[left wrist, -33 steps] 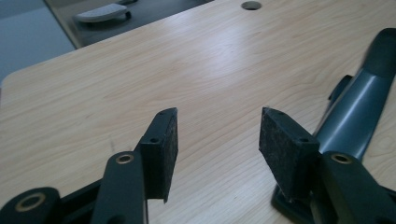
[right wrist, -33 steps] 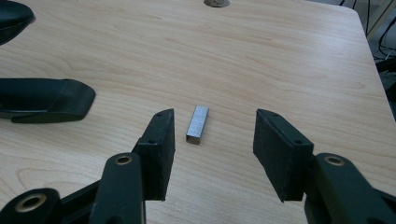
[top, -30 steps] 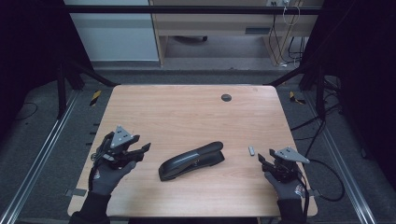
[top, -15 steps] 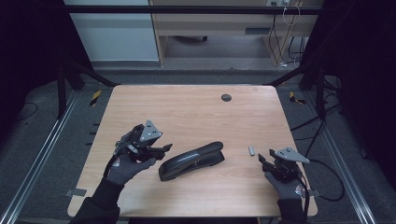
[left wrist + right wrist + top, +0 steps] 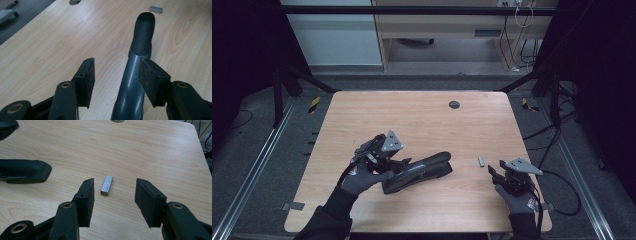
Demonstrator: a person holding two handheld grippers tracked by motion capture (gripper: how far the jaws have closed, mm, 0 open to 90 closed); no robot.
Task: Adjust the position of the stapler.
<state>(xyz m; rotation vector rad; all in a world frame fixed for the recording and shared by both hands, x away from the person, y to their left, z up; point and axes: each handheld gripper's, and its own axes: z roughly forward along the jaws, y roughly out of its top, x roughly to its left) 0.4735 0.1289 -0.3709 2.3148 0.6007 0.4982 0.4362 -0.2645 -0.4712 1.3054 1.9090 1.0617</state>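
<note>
While the stapler (image 5: 417,172) lies on its side at lower centre of the high view, its rear end sits between the jaws of the left gripper (image 5: 399,164), which stand apart.

Item 1, stapler: dark grey body, black rubber cap at the far end. In the left gripper view (image 5: 136,75) the right pad (image 5: 150,80) is touching or just beside the body; the left pad (image 5: 87,80) is well clear, so nothing is clamped. These jaws have just been closing a little with the stapler between them. The placement looks meant to steady the tool for loading.

Item 2, strip of staples (image 5: 481,161): small grey metal block, flat on the wooden table (image 5: 362,115), right of the stapler's cap.

Item 3, right gripper (image 5: 497,172): lower right of the high view, jaws parted and empty. In the right gripper view the strip (image 5: 107,185) lies just ahead of the gap between the pads, apart from both, seemingly lined up for a pinch.

Containers: none on the table; whether the stapler's magazine holds staples cannot be told. One round cable hole (image 5: 454,104) at upper centre.
</note>
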